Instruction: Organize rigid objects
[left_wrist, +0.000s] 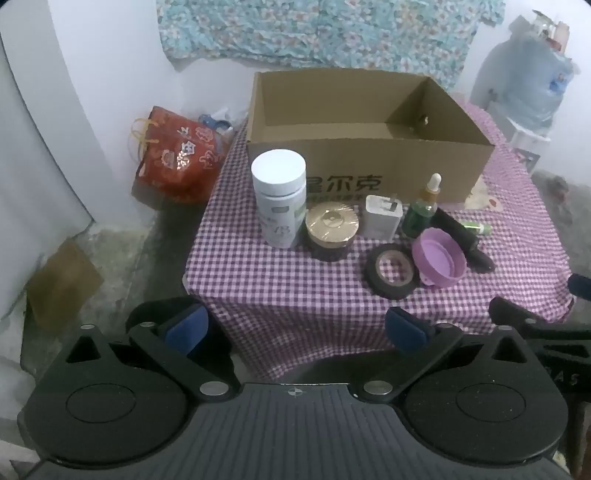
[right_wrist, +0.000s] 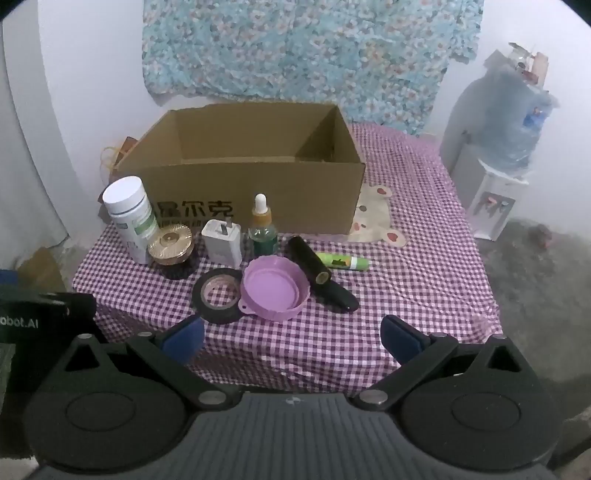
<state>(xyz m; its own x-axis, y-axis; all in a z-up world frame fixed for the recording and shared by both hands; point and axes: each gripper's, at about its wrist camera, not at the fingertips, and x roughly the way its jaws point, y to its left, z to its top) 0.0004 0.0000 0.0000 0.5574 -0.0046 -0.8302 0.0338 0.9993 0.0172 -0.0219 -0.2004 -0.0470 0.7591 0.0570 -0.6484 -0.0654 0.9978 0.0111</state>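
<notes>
An open cardboard box (left_wrist: 369, 162) (right_wrist: 243, 192) stands at the back of the checked table. In front of it stand a white bottle (left_wrist: 279, 197) (right_wrist: 129, 218), a gold-lidded jar (left_wrist: 331, 229) (right_wrist: 170, 251), a white charger (left_wrist: 382, 216) (right_wrist: 222, 242) and a green dropper bottle (left_wrist: 423, 210) (right_wrist: 263, 230). A black tape roll (left_wrist: 393, 271) (right_wrist: 219, 295), a purple lid (left_wrist: 439, 262) (right_wrist: 275, 290), a black tube (left_wrist: 461, 236) (right_wrist: 314, 267) and a green stick (right_wrist: 343, 263) lie nearer. My left gripper (left_wrist: 295, 328) and right gripper (right_wrist: 291, 334) are open and empty, at the table's front edge.
A red gift bag (left_wrist: 177, 162) sits on the floor left of the table. A water dispenser with a blue bottle (right_wrist: 506, 147) stands at the right. A floral cloth (right_wrist: 306, 48) hangs on the wall behind. The other gripper shows at the left edge of the right wrist view (right_wrist: 33, 317).
</notes>
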